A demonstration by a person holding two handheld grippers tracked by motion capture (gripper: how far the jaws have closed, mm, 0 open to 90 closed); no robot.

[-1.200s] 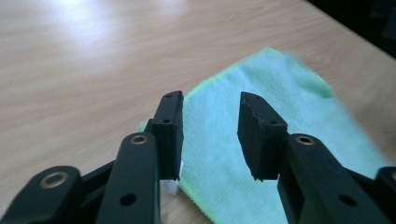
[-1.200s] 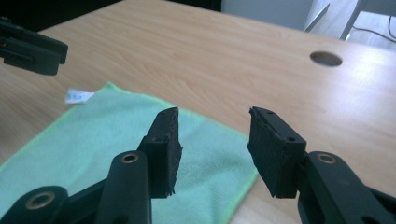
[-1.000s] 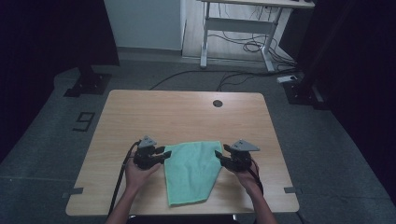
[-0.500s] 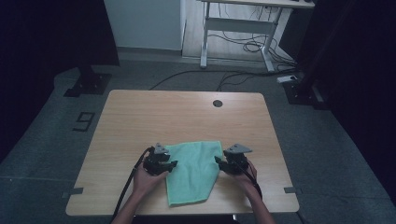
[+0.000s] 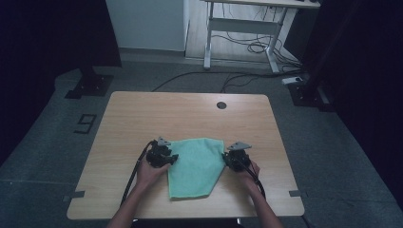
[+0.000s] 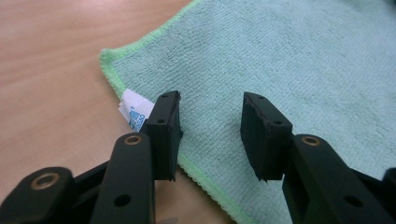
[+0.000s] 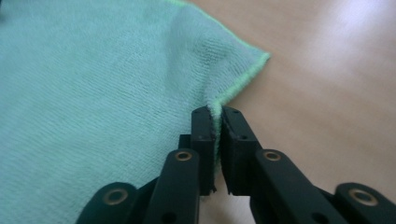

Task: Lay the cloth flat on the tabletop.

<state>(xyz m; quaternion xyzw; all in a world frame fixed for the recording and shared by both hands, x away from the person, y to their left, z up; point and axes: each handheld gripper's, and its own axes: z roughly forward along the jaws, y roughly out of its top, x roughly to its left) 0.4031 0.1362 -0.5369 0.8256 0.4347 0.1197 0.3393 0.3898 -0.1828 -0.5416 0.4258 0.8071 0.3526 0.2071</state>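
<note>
A light green cloth [image 5: 195, 166] lies spread on the wooden table [image 5: 190, 114], near its front edge. At the cloth's left edge my left gripper [image 5: 172, 157] is open; in the left gripper view its jaws straddle the cloth's hem [image 6: 210, 121] beside a small white label [image 6: 133, 109]. On the right edge my right gripper [image 5: 225, 158] is shut on the cloth, and in the right gripper view the hem [image 7: 215, 109] is pinched between the jaws just below a corner [image 7: 261, 58].
A round cable hole [image 5: 221, 105] sits near the table's far edge. Beyond the table are a desk frame [image 5: 242, 33] with cables on the floor and dark stands [image 5: 90, 80] at both sides. The table's far half is bare wood.
Both grippers have closed in on the cloth's side edges. The right one has shut on the hem, and the left one has moved in over the left edge.
</note>
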